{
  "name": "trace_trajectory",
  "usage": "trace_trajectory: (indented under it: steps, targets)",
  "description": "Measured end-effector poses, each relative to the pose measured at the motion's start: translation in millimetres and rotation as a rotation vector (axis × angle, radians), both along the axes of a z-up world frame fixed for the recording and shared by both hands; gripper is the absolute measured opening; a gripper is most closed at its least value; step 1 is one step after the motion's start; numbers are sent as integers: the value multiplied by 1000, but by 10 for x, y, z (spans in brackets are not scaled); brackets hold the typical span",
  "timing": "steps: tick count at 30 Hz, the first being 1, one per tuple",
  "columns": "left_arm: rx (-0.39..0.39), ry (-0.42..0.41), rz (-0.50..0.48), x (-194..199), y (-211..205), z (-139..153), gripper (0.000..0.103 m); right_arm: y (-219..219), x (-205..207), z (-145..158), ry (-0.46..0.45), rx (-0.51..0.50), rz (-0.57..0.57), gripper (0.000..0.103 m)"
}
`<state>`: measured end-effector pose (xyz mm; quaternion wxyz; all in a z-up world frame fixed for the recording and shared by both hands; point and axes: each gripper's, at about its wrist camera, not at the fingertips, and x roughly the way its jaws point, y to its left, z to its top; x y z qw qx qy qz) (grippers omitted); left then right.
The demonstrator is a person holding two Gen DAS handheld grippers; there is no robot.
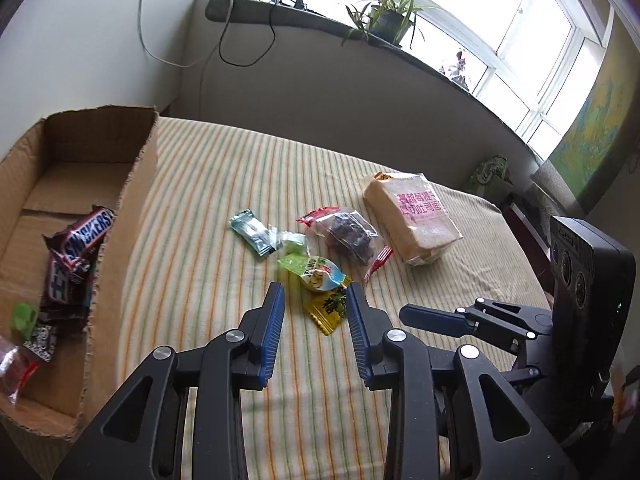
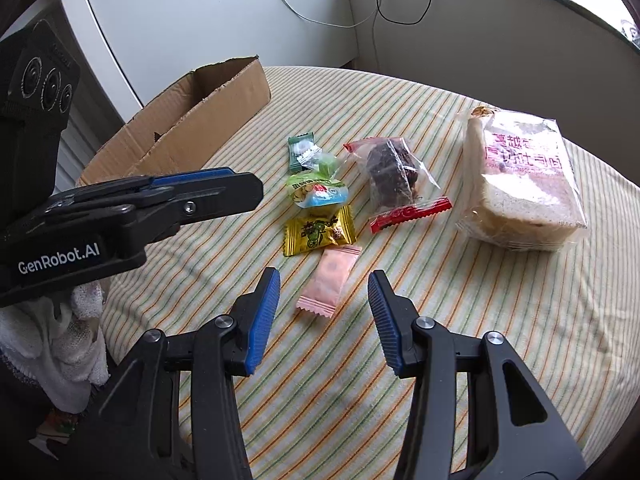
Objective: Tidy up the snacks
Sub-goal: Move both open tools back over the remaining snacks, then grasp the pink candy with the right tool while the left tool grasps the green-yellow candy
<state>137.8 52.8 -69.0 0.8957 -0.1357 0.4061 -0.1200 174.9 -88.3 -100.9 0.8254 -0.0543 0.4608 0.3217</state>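
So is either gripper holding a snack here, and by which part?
Nothing is held. The left gripper and right gripper are both open, above the yellow candy and pink candy.

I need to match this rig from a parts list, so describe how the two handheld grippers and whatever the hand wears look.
Both the left gripper and right gripper are black, angular linkages with silver pivot pins and ribbed blue pads on the fingers. The left one's side reads GenRobot.AI in white, and each carries a black box with round lenses. A white knit glove covers the hand.
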Motion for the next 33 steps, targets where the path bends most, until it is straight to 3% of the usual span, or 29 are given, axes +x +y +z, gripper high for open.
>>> trace_trajectory:
  steps: [8, 12, 18, 25, 33]
  targets:
    - [9, 50, -45, 275, -172, -204, 33, 89, 12, -46, -20, -14, 7, 48]
    - [24, 67, -47, 358, -198, -299, 36, 106, 35, -82, -22, -18, -2, 42]
    - [42, 78, -45, 420, -196, -353, 36, 183, 16, -96, -54, -58, 11, 40]
    - [73, 70, -42, 479, -225, -364, 33, 184, 3, -115, -83, -101, 11, 21]
    - [67, 57, -34, 443, -194, -339, 29, 71, -16, -97, -73, -77, -5, 20]
